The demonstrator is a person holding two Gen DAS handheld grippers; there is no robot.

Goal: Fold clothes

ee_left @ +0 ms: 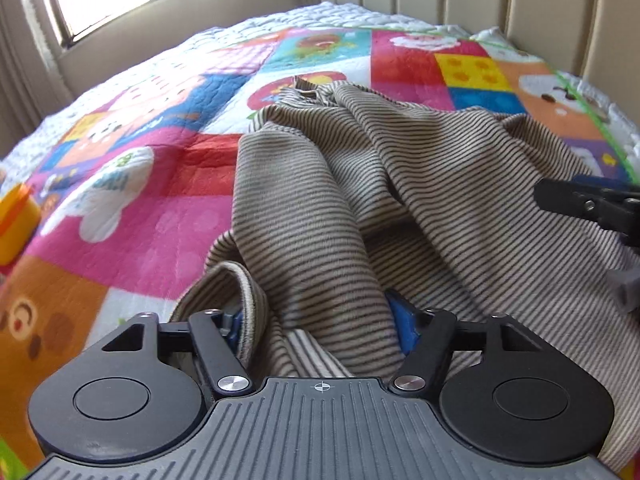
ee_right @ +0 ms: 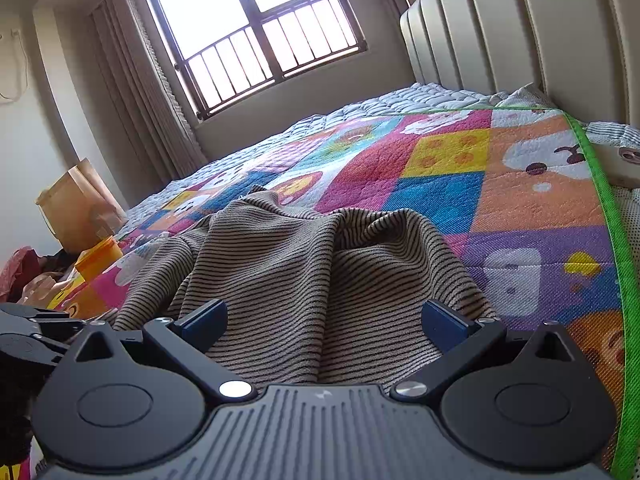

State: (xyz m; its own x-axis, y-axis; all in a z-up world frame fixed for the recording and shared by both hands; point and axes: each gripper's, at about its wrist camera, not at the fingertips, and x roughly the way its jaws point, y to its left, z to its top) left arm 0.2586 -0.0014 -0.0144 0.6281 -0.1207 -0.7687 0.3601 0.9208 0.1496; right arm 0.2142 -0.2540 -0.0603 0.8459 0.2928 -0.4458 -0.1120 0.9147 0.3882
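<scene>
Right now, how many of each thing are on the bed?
Striped garment: 1
Patchwork quilt: 1
Grippers: 2, the left gripper and the right gripper
Yellow container at the bed's edge: 1
Total: 5

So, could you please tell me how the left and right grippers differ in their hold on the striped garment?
The left gripper has a thick bunch of the striped garment filling the gap between its fingers; the right gripper has only flat cloth lying between its widely spread fingers. A hemmed edge curls beside the left one's finger; none shows at the right. Both are open, low over the quilt.
</scene>
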